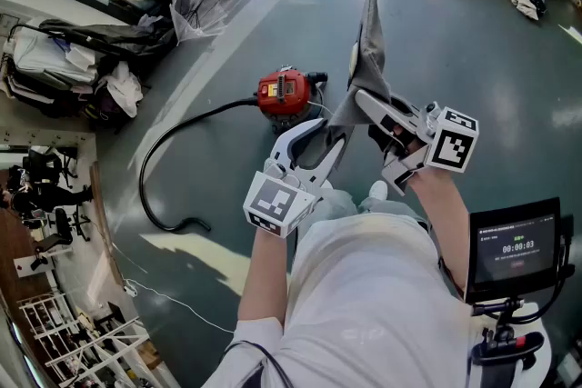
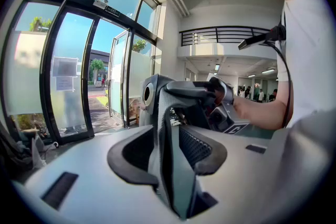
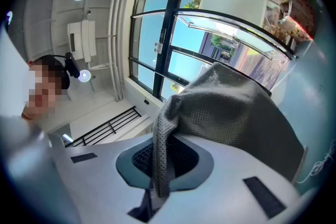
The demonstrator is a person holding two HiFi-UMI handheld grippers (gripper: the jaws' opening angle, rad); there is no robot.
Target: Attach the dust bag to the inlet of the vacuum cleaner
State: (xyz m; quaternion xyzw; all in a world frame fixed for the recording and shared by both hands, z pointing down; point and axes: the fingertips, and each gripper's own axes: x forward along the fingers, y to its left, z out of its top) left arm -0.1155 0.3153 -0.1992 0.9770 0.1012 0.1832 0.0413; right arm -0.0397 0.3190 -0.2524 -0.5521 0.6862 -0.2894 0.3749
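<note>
A grey mesh dust bag [image 1: 368, 41] hangs in the air between both grippers, its long end pointing away from me. My left gripper [image 1: 329, 141] is shut on a thick fold of the bag [image 2: 163, 113], and a round hole in the bag's collar [image 2: 148, 93] shows beyond the jaws. My right gripper [image 1: 362, 97] is shut on the bag's cloth [image 3: 236, 113], which drapes over its pads [image 3: 173, 157]. The red vacuum cleaner [image 1: 285, 94] stands on the floor just beyond and left of the grippers, apart from the bag. Its inlet is not visible.
A black hose [image 1: 173, 159] curves left from the vacuum across the grey floor. Bags and clothes [image 1: 82, 59] lie at the upper left by glass doors. A screen on a stand [image 1: 518, 245] is at my right. A thin white cable [image 1: 173, 295] lies near my left.
</note>
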